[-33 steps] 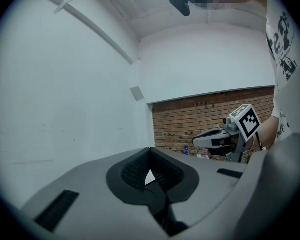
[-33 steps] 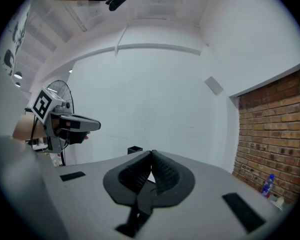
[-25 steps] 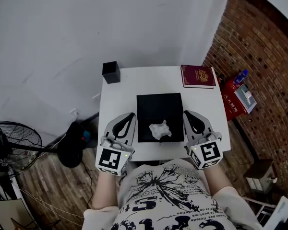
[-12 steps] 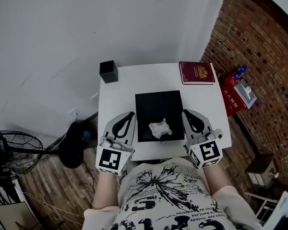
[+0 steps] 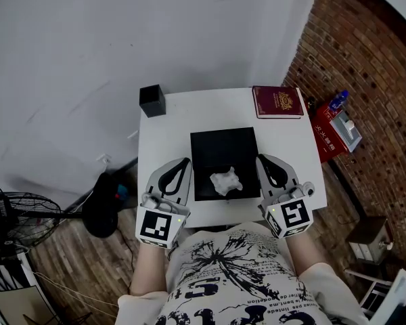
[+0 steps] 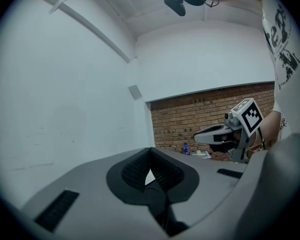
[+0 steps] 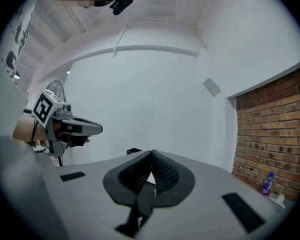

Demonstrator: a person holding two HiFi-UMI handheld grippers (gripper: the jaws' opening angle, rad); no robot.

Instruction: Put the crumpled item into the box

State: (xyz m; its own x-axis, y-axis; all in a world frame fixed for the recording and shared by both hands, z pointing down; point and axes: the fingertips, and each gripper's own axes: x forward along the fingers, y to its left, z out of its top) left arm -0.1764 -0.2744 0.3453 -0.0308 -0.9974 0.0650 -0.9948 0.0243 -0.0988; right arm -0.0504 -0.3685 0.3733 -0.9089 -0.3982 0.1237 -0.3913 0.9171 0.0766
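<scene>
White wall backs the small white table [image 5: 162, 134] I am working over. Ahead of the left gripper [image 5: 183, 162], a little to its left, stands the black box [image 5: 152, 101]. The left jaws are clenched on nothing. Between the two grippers, on a black mat [image 5: 223, 144], lies the crumpled item [image 5: 224, 181]. I judge it paper-light, soft and springy, best pinched across its bulky middle. The right gripper [image 5: 262, 160] has its jaws clenched too, and empty. Beyond it lies a red book [image 5: 277, 102] with a gilt crest; its lettering is too small to read.
</scene>
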